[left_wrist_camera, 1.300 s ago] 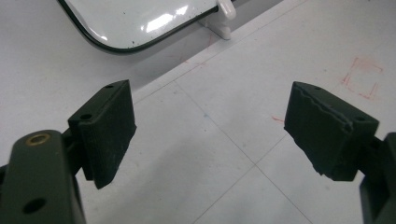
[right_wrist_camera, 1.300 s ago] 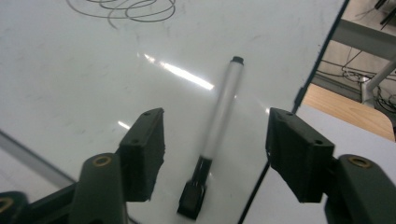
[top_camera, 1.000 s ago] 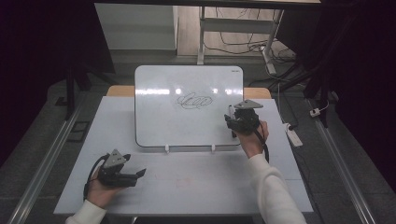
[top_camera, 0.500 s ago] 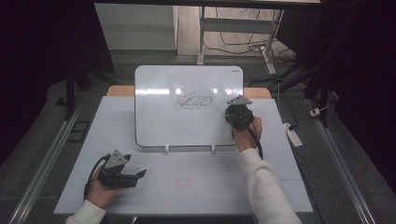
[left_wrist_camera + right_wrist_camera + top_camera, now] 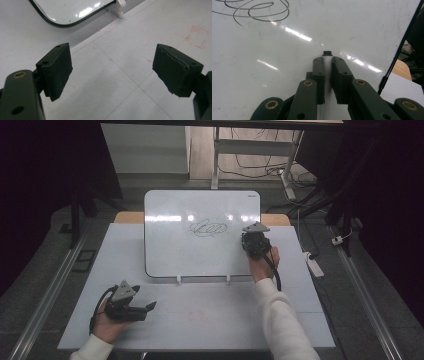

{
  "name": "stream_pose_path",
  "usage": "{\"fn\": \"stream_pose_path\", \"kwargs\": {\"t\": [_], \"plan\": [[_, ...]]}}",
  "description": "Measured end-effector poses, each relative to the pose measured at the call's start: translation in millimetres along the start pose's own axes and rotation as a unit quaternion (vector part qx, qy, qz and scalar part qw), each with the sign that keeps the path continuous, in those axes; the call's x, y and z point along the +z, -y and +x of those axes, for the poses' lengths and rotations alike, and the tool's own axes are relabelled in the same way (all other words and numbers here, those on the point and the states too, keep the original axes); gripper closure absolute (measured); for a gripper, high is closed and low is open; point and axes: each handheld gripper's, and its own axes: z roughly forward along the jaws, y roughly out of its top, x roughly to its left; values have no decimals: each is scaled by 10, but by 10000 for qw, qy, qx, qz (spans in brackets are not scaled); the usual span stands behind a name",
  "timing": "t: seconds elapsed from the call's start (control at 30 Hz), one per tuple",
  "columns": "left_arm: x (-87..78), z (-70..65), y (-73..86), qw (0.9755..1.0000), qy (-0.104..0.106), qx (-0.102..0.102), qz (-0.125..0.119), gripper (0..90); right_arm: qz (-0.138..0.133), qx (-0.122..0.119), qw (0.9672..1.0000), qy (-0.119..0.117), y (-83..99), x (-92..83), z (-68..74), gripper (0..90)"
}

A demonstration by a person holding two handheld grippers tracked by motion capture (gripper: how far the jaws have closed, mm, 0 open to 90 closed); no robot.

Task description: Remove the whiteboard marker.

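The right tool is closed narrowly on a slim white marker, whose dark tip points at the whiteboard and sits close to it; contact cannot be confirmed. The grip sets the marker along the tool's axis, evidently so the tip can be steered across the surface by wrist motion. In the high view the right tool is over the board's right portion, at about 3 o'clock from the looped scribble, which lies near the board's centre. In the right gripper view the scribble appears at 11 o'clock from the tip, well apart.

The left tool is held near the tabletop at about 7 o'clock from the board, well apart from it. Its jaws stand wide with nothing between them, which reads as parked and out of the working area. The whiteboard leans on two small white feet, tilting its face toward the person for writing. A faint red square marks the tabletop beyond the left tool.
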Motion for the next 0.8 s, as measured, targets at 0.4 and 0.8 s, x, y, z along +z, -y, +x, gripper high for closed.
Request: {"fn": "stream_pose_path", "kwargs": {"t": [0.4, 0.8], "plan": [[-1, -3, -15, 10000, 50, -51, -66, 172, -649, 112, 9963, -556, 55, -290, 20, 811], [9, -118, -327, 9970, 519, -110, -555, 228, -1203, 772, 9732, -1801, 147, -502, 263, 811]]}}
